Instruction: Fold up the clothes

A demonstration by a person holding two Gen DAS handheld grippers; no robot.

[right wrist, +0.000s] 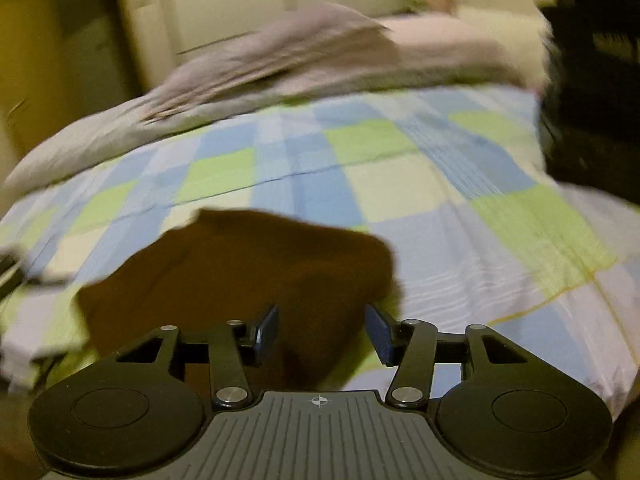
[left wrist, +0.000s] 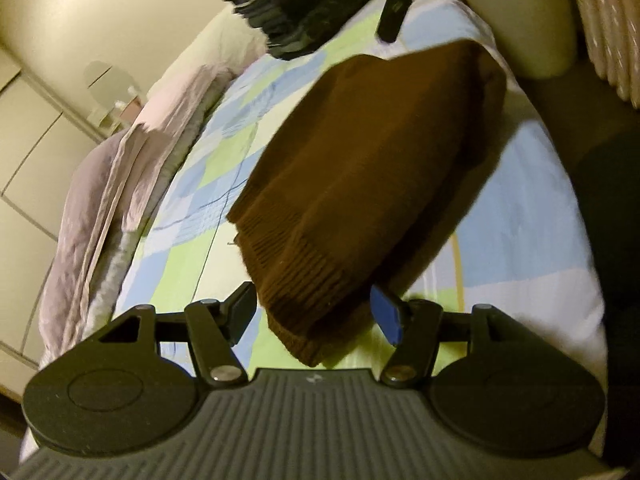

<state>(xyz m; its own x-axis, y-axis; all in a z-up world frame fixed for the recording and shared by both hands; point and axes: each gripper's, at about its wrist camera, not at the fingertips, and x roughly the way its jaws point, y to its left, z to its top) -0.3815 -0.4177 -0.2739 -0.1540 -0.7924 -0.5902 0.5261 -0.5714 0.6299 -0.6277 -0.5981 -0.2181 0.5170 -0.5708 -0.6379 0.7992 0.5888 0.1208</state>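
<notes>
The brown sweater (left wrist: 372, 168) lies on the checked bed cover (left wrist: 224, 168), already folded into a compact shape, ribbed hem nearest. Both the left tool (left wrist: 314, 314) and right tool (right wrist: 322, 334) stand released, gripping nothing. It looks nearly finished; a dark heap (left wrist: 292, 4) beyond seems still unfolded.

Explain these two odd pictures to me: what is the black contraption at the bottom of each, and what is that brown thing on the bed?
Each picture comes from a small wide-angle camera fixed on a hand-held tool: a person carries one two-finger gripper in each hand, with no robot arm involved. One view looks along the left gripper, the other along the right gripper; the black shapes at the bottom are their bodies and fingers. On the checked bedspread lies a brown knitted garment, partly folded. Dark clothing and a pale crumpled blanket lie further back. Both grippers stand open. The brown knit's ribbed edge sits between the left fingers, but the pads do not press it, so nothing is held.
</notes>
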